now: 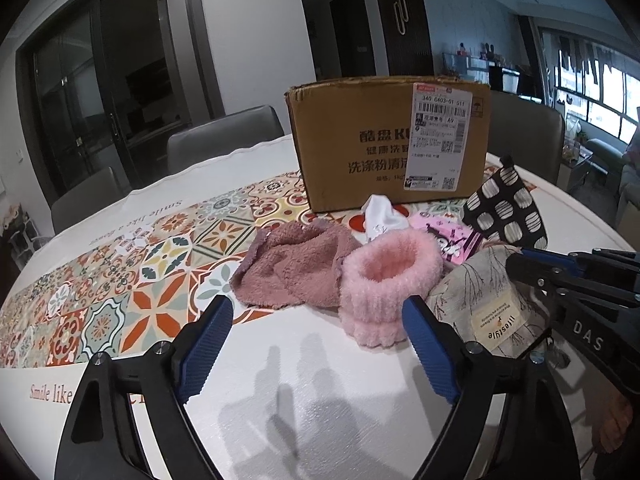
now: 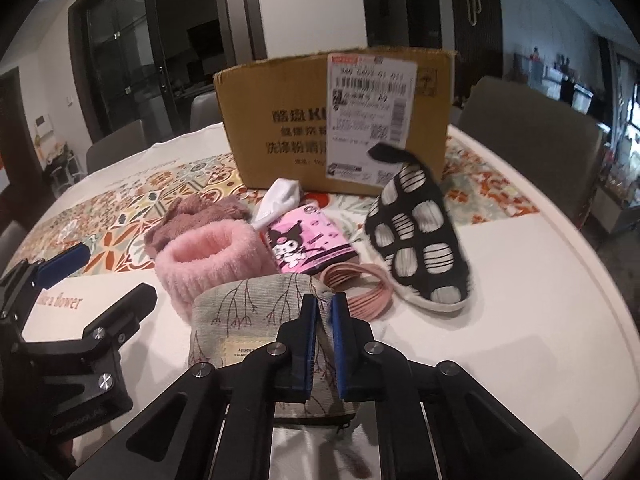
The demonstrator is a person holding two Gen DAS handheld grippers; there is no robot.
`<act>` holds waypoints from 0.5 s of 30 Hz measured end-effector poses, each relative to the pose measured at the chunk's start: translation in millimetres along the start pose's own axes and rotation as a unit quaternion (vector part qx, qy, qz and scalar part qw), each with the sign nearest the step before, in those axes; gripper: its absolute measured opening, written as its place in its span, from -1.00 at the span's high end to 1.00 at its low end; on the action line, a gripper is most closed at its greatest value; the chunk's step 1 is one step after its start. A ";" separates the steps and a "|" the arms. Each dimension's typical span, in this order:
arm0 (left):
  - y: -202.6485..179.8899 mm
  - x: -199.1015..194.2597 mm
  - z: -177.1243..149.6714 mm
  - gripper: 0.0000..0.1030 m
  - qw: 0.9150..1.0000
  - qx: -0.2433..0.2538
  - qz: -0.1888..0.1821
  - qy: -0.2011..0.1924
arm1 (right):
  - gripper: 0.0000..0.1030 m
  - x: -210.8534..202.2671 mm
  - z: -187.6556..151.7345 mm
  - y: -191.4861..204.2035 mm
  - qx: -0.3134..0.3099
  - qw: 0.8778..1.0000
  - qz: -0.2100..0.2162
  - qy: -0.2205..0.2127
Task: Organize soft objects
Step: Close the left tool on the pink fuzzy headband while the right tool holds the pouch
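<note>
- Between the right gripper's point(image 2: 324, 344) blue pads sits a fold of the beige pouch point(image 2: 256, 320): jaws nearly together, pinched on the fabric at its top-right edge, by the look of it. Pouch bottom appears to rest on the desk point(image 2: 520, 320); can't tell if it's lifted.
- Pouch lies straight ahead of the right gripper, long axis running left-right across the view, label side toward the camera.
- Left gripper point(image 1: 320, 344) is wide apart, holding nothing, hovering over bare white desk. From it the pouch point(image 1: 480, 312) lies off to the right, just outside its right finger; the right gripper point(image 1: 532, 276) reaches in over it from that side.
- Dead ahead of the left gripper: pink fuzzy cuff point(image 1: 384, 280), opening up, near the right pad. Mauve fleece cloth point(image 1: 292, 264) touches it on the left.
- Further out: white sock point(image 1: 380, 216), pink cartoon packet point(image 2: 304, 240), pink hair ties point(image 2: 360, 288) beside the pouch, spotted black slipper point(image 2: 420, 240) propped toward the box.
- Cardboard box point(image 2: 280, 120) stands behind the pile, straight ahead of both grippers, top rim above everything. Can't see inside.
- Judgement: box is the likely drop target, so the move turns on lift-then-forward; pouch must clear the packet, slipper and rim. Right arm owns it; left is best placed for the cuff.
</note>
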State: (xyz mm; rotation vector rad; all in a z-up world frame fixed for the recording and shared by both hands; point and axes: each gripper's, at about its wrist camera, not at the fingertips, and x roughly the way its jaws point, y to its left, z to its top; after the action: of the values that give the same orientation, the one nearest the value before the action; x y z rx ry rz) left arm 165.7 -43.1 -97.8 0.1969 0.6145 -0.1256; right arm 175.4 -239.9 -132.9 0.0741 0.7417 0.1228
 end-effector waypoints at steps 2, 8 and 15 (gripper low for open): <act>-0.9 -0.5 1.6 -0.61 1.000 -0.001 -0.007 -0.007 | 0.84 -5.6 1.9 -1.4 0.004 1.000 -0.007 -0.004; -5.5 6.9 3.2 -0.26 0.999 -0.001 -0.032 0.002 | 0.84 -17.2 4.4 -3.9 0.005 0.999 -0.036 -0.016; -18.7 9.2 1.8 -0.07 0.998 0.012 -0.068 0.006 | 0.84 -14.6 2.1 -15.6 0.025 0.999 -0.030 -0.006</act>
State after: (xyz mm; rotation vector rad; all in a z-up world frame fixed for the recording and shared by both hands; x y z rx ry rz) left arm 170.9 -62.2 -104.5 0.1788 0.6395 -0.2634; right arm 167.5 -257.4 -123.3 0.0993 0.7335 0.0460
